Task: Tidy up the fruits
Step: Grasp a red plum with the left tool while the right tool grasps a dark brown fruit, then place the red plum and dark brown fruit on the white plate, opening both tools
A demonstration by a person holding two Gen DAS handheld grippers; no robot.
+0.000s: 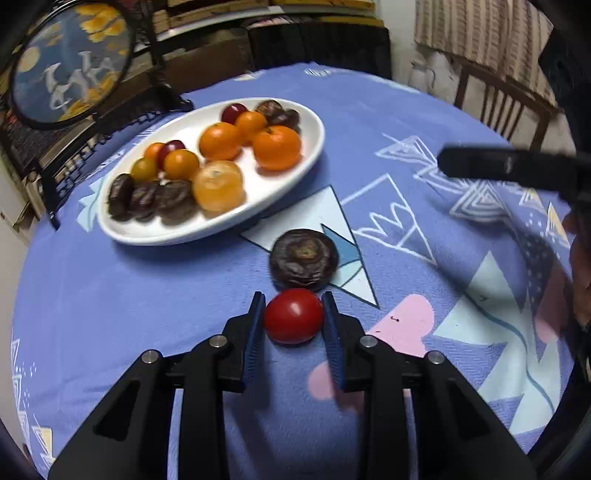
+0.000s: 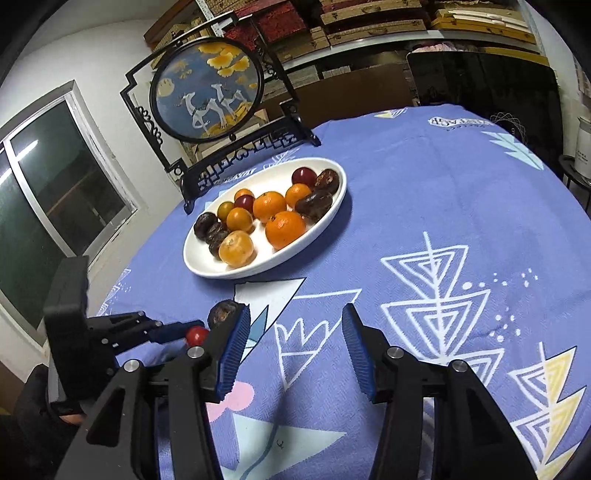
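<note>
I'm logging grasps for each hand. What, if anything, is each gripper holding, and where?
The left gripper clamps the red tomato across its sides, on the tablecloth. The right gripper holds nothing.

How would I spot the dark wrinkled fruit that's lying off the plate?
Start at the white oval plate of fruit on the blue patterned tablecloth. Just off its near rim lies a dark brown, wrinkled round fruit, beside a smooth red tomato; only these two lie off the plate.

A round table (image 2: 443, 192) wears a lavender cloth printed with white, pink and pale-blue geometric shapes. At its far edge stands a black-framed round screen (image 2: 207, 92) painted with white deer. Behind it, shelves (image 2: 369, 22) hold stacked flat boxes. A dark aluminium-framed window (image 2: 55, 177) sits in the white wall (image 2: 92, 48).
</note>
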